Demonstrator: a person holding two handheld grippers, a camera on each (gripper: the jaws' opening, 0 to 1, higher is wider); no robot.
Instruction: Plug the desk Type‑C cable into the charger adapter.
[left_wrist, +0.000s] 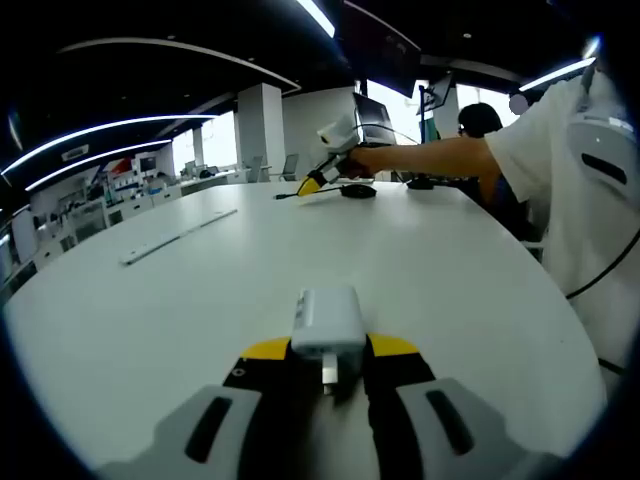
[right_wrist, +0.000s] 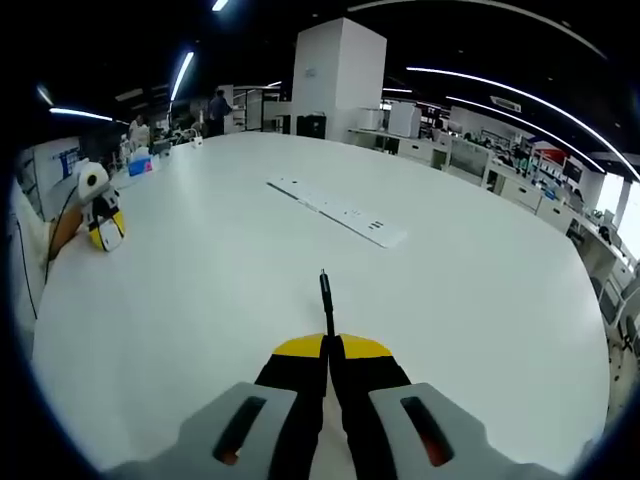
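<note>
Two grippers were in use over a large white table (left_wrist: 480, 290). In the left gripper view, the left gripper (left_wrist: 328, 362) at bottom centre had its yellow-tipped jaws clamped on a white charger adapter (left_wrist: 327, 322), whose body stood out beyond the jaw tips over the tabletop. In the upper middle of that view the right gripper (left_wrist: 322, 178) was held by a hand (left_wrist: 368, 160) above the far side of the table, near a small dark object (left_wrist: 357, 190). In the right gripper view, the right gripper (right_wrist: 328, 346) at bottom centre was closed tight on the black Type-C cable (right_wrist: 325, 296); its plug end pointed straight ahead past the jaw tips. A long white strip (right_wrist: 340, 212) lay upper centre on the table. At left edge the left gripper (right_wrist: 101, 215) appeared.
</note>
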